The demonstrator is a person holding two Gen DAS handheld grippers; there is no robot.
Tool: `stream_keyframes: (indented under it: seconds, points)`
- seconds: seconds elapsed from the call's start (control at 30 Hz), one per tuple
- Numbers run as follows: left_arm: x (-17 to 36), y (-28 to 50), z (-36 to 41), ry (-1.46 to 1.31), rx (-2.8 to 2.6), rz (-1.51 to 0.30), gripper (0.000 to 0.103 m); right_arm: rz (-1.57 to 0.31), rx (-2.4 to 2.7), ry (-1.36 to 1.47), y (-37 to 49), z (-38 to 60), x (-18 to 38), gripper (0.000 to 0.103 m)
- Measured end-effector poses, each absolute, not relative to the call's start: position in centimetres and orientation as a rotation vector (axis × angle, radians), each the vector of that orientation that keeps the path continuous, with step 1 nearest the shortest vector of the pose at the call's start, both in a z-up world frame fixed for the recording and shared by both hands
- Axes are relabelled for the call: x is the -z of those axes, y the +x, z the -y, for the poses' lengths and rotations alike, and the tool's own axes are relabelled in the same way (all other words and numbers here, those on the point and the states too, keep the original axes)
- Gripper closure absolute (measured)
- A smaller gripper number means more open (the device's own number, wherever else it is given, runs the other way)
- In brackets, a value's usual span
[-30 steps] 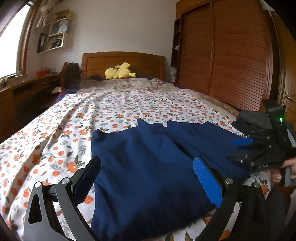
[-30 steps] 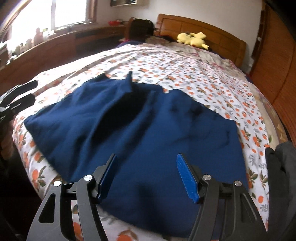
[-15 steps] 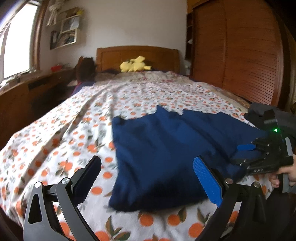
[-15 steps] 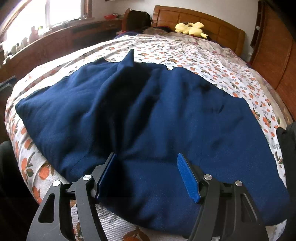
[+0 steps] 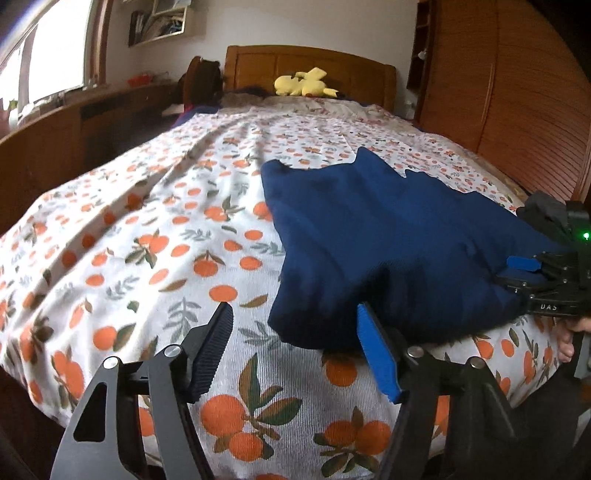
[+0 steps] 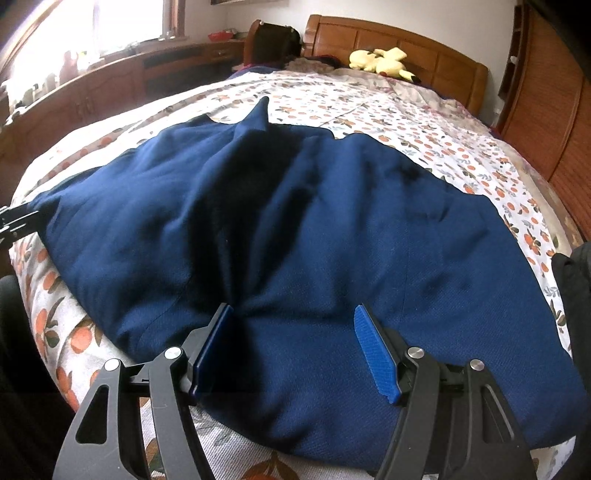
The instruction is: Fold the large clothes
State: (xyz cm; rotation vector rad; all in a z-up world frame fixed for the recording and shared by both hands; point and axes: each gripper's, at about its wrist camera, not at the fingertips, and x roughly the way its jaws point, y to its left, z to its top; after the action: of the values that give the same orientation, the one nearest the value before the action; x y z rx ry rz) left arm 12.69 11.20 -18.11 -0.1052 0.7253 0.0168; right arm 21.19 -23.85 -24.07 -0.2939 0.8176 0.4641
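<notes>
A: Where is the navy garment (image 6: 295, 229)?

B: Spread flat on the orange-print bedsheet (image 5: 155, 236), near the foot of the bed. In the left wrist view it fills the 2 to 3 o'clock part of the picture; in the right wrist view it covers nearly the whole centre.

A: And the left gripper (image 5: 295, 347)?

B: Its jaws are closing. The garment's near corner lies between them, just against the blue pad at 5 o'clock, but the pads do not press on it; the other pad stands over bare sheet.

A: The right gripper (image 6: 291, 347)?

B: Jaws fairly wide, set down over the garment's near edge at 6 o'clock. Cloth puckers by the left pad. Nothing is pinched.

A: Any containers?

B: None on the bed. A wall shelf (image 5: 159, 22) at 11 o'clock in the left view holds what look like books, too blurred to tell.

A: Anything else?

B: A yellow plush toy (image 5: 304, 83) lies at 12 o'clock by the wooden headboard (image 6: 399, 48), well apart from the garment.
</notes>
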Motion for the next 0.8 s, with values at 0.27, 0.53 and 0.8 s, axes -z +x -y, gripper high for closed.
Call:
stream_keyframes:
  seconds: [0.27,0.53,0.8]
  points:
    - [19.0,13.1,-10.6,-0.171,0.051,-0.77,0.07,-0.809,-0.456,-0.284,21.1,23.9,24.2,0.038]
    - [15.3,12.5,-8.4,-0.109,0.051,-0.682,0.089,-0.772,-0.469,-0.274,20.8,24.2,24.4,0.038]
    - [9.5,14.0,-4.0,-0.056,0.121,-0.589,0.093,-0.721,-0.495,-0.23,19.6,26.4,21.8,0.038]
